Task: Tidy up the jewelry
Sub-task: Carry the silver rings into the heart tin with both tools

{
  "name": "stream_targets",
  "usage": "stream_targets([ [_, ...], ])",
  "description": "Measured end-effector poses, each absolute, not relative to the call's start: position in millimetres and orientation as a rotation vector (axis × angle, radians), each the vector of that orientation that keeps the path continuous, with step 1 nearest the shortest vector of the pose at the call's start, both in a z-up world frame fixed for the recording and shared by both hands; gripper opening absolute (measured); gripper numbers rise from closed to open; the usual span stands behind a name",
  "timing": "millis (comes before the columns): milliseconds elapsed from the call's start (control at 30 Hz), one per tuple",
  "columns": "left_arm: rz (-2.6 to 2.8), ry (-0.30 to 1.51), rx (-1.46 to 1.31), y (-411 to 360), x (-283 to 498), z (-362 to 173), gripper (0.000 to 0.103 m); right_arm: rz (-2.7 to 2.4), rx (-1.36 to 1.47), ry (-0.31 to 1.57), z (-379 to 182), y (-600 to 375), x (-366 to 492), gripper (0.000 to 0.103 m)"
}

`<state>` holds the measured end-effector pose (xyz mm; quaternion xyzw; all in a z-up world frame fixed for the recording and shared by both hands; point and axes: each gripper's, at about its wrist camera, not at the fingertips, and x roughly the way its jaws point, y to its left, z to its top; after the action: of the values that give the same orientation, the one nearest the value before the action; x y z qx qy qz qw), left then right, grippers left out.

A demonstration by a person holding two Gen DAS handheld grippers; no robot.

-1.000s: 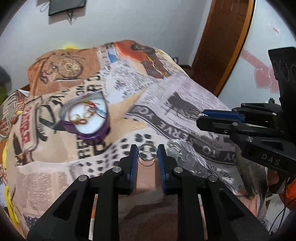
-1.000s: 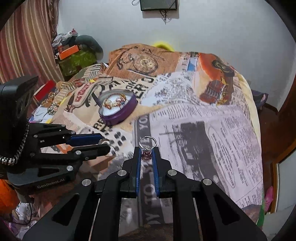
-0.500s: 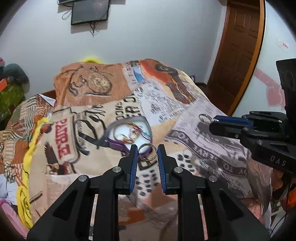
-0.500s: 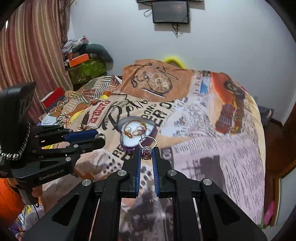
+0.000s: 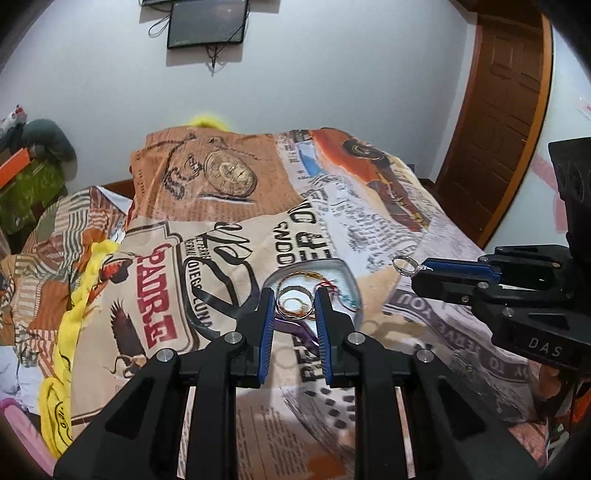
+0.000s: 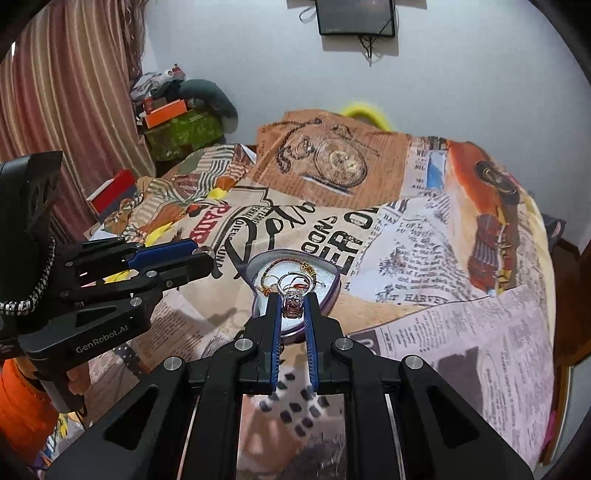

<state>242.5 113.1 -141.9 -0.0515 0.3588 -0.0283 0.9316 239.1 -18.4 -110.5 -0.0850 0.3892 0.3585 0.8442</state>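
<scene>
A purple heart-shaped tin (image 5: 347, 275) (image 6: 332, 295) with several bracelets inside lies on the printed bedspread. My left gripper (image 5: 294, 303) is shut on a plain silver ring (image 5: 294, 303) and holds it just above the tin's near side. It shows at the left of the right wrist view (image 6: 203, 254). My right gripper (image 6: 291, 306) is shut on a silver ring with a pink stone (image 6: 291, 308), also over the tin. In the left wrist view that ring (image 5: 404, 265) hangs right of the tin.
The bedspread (image 6: 424, 240) covers a bed. Boxes and clutter (image 6: 177, 122) stand at the far left by a striped curtain (image 6: 66, 110). A wooden door (image 5: 506, 110) is at the right. A dark screen (image 6: 354, 16) hangs on the wall.
Both grippers have lifted and moved forward toward the tin, each still holding its ring. The tin now lies right under the fingertips in both views.
</scene>
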Motion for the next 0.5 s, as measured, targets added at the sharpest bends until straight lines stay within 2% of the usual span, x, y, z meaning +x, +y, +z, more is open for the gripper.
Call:
stream_targets([
  [500,-0.103,0.849,-0.134,122,296,-181,0.02,0.781,-0.214,0.907,-132,5,280,0.011],
])
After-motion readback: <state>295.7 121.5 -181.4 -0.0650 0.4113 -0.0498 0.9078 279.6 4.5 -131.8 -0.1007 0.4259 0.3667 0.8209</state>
